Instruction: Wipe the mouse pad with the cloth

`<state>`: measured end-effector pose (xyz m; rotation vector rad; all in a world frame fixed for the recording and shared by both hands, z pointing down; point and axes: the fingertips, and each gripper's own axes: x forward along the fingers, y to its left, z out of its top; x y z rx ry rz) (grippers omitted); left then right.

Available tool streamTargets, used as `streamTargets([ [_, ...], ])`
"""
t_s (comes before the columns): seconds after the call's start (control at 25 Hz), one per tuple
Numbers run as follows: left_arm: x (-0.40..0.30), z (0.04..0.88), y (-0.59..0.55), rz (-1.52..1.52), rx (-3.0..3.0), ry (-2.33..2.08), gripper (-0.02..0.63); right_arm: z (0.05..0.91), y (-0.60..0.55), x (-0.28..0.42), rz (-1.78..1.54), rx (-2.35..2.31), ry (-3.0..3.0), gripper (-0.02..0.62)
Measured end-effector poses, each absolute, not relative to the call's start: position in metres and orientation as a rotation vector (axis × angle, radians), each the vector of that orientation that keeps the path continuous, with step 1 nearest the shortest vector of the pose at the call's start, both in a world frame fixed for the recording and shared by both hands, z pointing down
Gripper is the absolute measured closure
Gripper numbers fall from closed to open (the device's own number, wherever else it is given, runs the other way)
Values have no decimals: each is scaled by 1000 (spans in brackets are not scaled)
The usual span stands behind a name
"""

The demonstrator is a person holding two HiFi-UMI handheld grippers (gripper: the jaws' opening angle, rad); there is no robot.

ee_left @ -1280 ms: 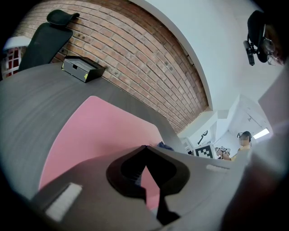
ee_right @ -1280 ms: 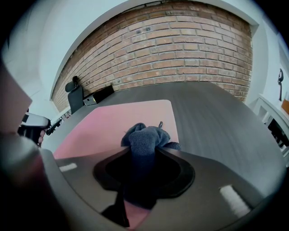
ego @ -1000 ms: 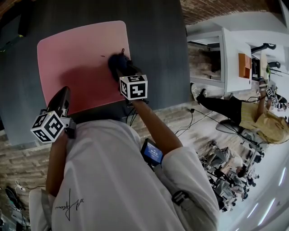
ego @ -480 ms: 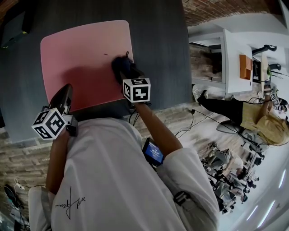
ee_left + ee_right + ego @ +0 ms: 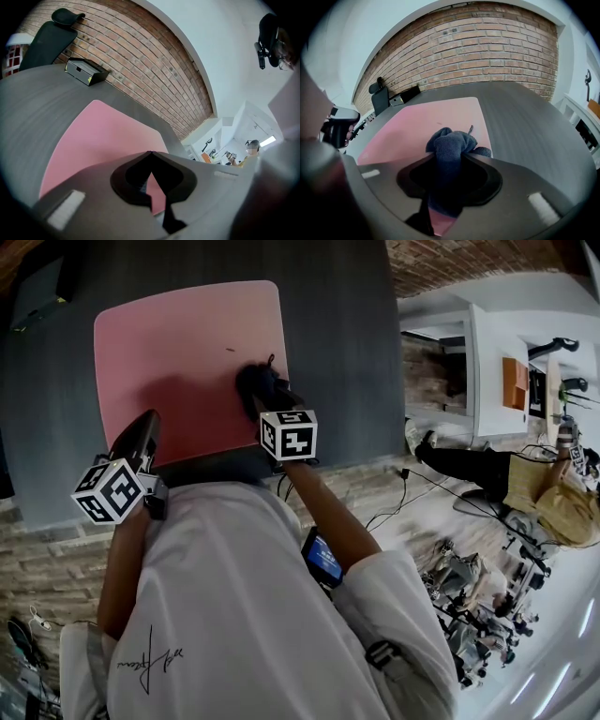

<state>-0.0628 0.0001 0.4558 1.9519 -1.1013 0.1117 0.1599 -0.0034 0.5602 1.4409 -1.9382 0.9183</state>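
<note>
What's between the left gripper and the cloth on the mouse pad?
Only bare pink mouse pad. In the head view, nothing sits on the stretch from the shut left gripper to the cloth clamped in the right gripper.

The right tongs [image 5: 263,391] have dragged the cloth [image 5: 250,378] back toward the person a bit, down the right side of the pink mouse pad [image 5: 169,334]. It's further from that little dark mark [image 5: 230,350] now.
</note>
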Motion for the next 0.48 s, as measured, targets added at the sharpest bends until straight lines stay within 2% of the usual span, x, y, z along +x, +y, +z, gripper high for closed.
streamTargets([
  [0.48, -64, 457, 3, 99, 1941, -1068, 595, 562, 1, 146, 919, 1409, -1948, 456],
])
